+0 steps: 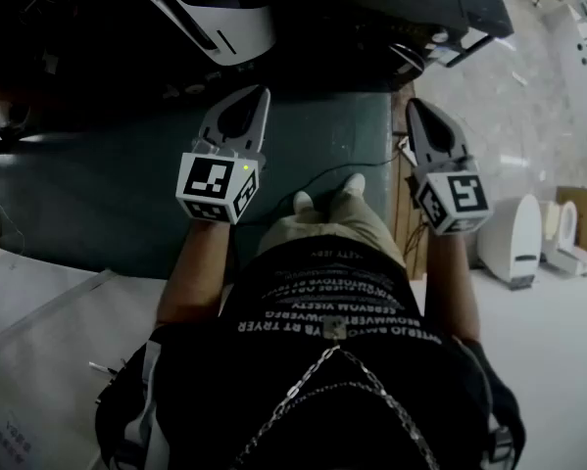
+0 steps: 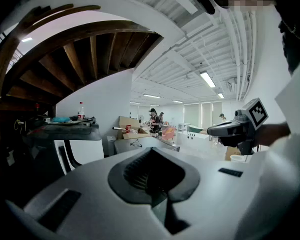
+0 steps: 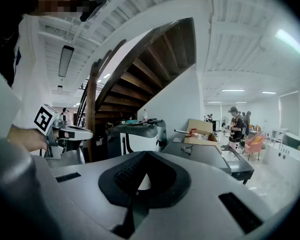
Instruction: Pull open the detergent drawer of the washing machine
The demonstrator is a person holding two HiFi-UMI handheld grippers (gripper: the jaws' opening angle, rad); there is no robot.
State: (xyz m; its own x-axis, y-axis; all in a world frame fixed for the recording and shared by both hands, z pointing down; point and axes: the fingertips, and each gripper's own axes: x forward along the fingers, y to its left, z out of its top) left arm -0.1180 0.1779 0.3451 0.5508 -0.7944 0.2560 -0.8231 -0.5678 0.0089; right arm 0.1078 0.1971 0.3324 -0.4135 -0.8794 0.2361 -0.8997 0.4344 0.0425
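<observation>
A white machine with a dark top (image 1: 215, 13) stands ahead of me, past a grey table; it also shows in the left gripper view (image 2: 82, 151) and the right gripper view (image 3: 139, 139). I cannot make out its detergent drawer. My left gripper (image 1: 261, 94) is held in the air over the table, shut and empty, well short of the machine. My right gripper (image 1: 414, 106) hovers level with it at the table's right edge, its jaws together with nothing between them. Each gripper sees the other: the right gripper (image 2: 235, 128), the left gripper (image 3: 72, 132).
The grey table (image 1: 97, 194) lies between me and the machine, with a cable across it. A wooden staircase (image 3: 139, 69) rises behind the machine. Cardboard boxes (image 3: 202, 129) and people (image 3: 236, 124) stand farther off. White toilets (image 1: 513, 238) sit on the floor at the right.
</observation>
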